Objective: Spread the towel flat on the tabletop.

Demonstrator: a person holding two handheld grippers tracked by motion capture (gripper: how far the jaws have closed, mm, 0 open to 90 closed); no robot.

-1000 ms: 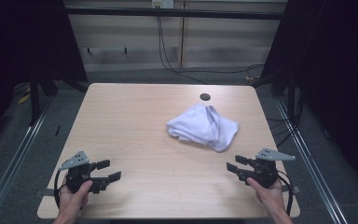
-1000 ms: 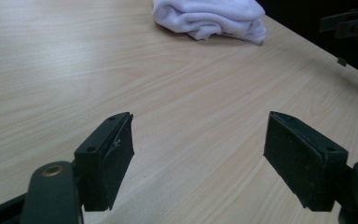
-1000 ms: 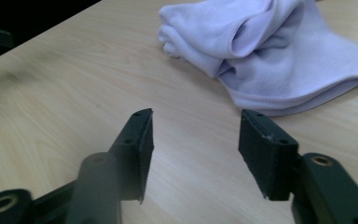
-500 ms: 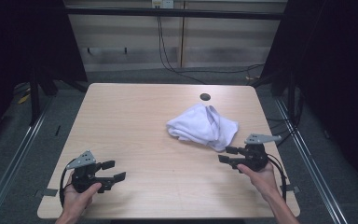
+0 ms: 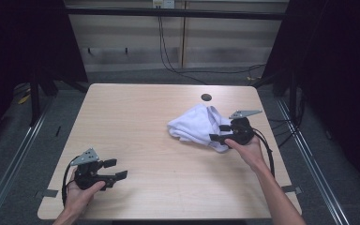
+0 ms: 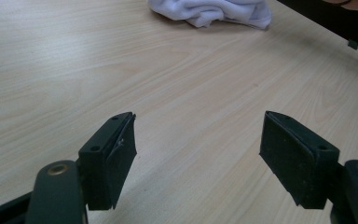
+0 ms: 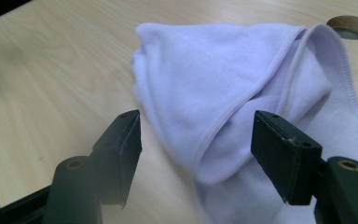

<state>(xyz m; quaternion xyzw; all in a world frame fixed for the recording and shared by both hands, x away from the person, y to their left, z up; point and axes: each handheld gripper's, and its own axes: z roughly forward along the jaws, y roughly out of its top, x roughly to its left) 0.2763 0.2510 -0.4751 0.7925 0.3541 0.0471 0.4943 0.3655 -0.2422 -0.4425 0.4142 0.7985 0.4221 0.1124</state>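
White towel (image 5: 198, 126) bunched right of centre on the wooden table (image 5: 136, 122)
Left gripper (image 5: 115, 169) gapes empty near the front edge; right gripper (image 5: 218, 132), jaws just widened, straddles a fold unpinched; round table hole (image 5: 206, 97) beyond

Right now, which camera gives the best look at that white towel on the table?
The right gripper view: the white towel is close up, its folds and stitched hem sharp, with the right gripper open just before it. The high view shows the whole crumpled heap, but small. The left gripper view catches a far strip of it.
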